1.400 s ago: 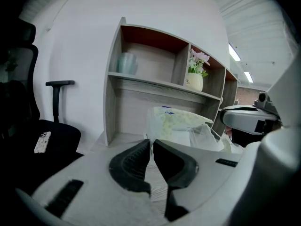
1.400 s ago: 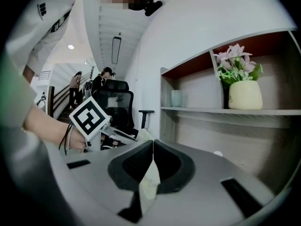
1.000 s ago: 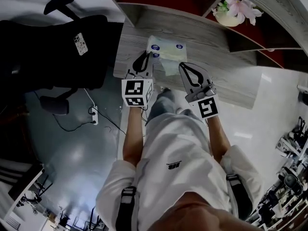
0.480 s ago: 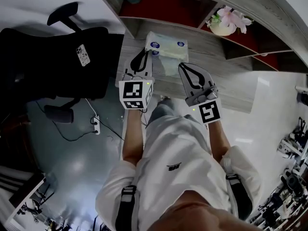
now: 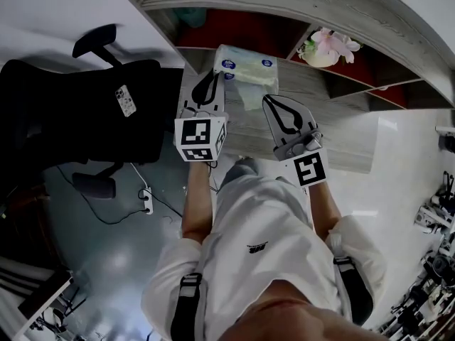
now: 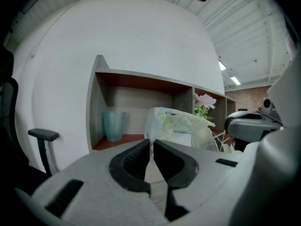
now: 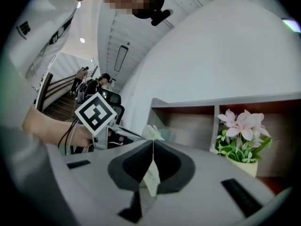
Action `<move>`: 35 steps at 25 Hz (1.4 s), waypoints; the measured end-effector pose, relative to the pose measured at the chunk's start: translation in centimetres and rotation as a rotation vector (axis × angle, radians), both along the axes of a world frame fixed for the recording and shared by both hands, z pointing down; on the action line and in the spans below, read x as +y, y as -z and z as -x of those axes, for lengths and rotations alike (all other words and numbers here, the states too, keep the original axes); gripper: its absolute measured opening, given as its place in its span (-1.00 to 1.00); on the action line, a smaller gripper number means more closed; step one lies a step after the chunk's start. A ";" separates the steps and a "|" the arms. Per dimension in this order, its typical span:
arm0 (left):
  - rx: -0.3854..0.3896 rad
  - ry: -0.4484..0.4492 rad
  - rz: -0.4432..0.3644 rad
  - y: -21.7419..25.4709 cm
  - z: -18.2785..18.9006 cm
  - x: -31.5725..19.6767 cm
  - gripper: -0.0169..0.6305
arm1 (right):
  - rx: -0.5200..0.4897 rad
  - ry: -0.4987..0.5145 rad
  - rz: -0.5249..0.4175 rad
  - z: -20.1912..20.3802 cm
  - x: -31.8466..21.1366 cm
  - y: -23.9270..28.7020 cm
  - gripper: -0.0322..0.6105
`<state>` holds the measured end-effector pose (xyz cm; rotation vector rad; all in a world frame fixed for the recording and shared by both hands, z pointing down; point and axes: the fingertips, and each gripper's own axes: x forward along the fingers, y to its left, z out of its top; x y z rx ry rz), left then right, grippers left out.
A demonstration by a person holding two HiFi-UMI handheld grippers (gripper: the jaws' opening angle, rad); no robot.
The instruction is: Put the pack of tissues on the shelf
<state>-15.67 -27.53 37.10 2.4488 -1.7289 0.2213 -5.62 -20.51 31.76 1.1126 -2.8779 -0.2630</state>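
Note:
The pack of tissues (image 5: 246, 64), pale with blue marks, hangs in the air in front of the shelf (image 5: 234, 30), held from both sides. My left gripper (image 5: 212, 74) is shut on the wrap at its left end. My right gripper (image 5: 266, 98) is shut on a flap of wrap at its near right corner. In the left gripper view the jaws (image 6: 151, 142) pinch the film, and the pack (image 6: 176, 121) rises beyond them before the open compartment (image 6: 136, 102). A thin strip of wrap runs between the closed jaws of the right gripper (image 7: 153, 142) in its own view.
A teal cup (image 6: 114, 125) stands at the left of the red-floored compartment. A pot of pink flowers (image 5: 323, 48) fills the compartment to the right. A black office chair (image 5: 85, 98) with a phone (image 5: 126, 100) on it stands at the left, a power strip (image 5: 147, 199) on the floor.
Both grippers have carried the pack forward and up, from over the lower wooden top to the front of the shelf's open compartment. Both grips have stayed shut.

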 end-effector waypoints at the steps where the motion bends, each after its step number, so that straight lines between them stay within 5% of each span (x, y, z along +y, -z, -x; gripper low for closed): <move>1: 0.000 -0.002 -0.004 0.2 0.0 -0.5 -0.81 | 0.001 -0.006 -0.006 -0.1 -0.2 0.3 -0.81; 24: 0.023 0.014 -0.029 1.4 -0.9 -10.1 -0.81 | 0.015 -0.078 -0.020 -0.9 -6.1 0.9 -0.82; 35: -0.097 0.029 -0.007 -0.8 -1.2 -11.8 -0.78 | 0.012 -0.068 0.009 -0.2 -8.0 -0.4 -0.81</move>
